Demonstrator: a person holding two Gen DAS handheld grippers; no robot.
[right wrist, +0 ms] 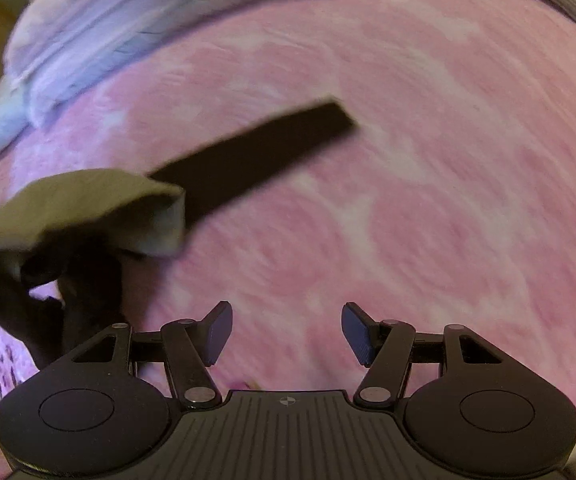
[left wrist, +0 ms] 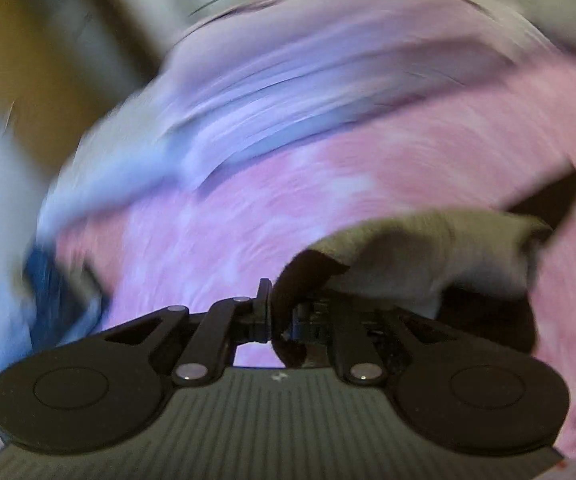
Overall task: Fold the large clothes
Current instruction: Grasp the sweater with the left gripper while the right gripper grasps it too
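Garment [left wrist: 427,248] pinched in left gripper [left wrist: 270,312] (right gripper [right wrist: 286,334] agape, beside).

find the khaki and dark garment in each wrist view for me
Left wrist: the khaki and dark garment sits lower right of centre, clamped in the left gripper.
Right wrist: it is at the left edge, a dark strip running up-right; the right gripper is open, empty.
Shared landmark: the pink patterned blanket.

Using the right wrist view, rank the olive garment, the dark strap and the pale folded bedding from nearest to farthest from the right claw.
1. Olive garment, low on the left.
2. Dark strap, centre, on the pink cover.
3. Pale folded bedding, far upper left.
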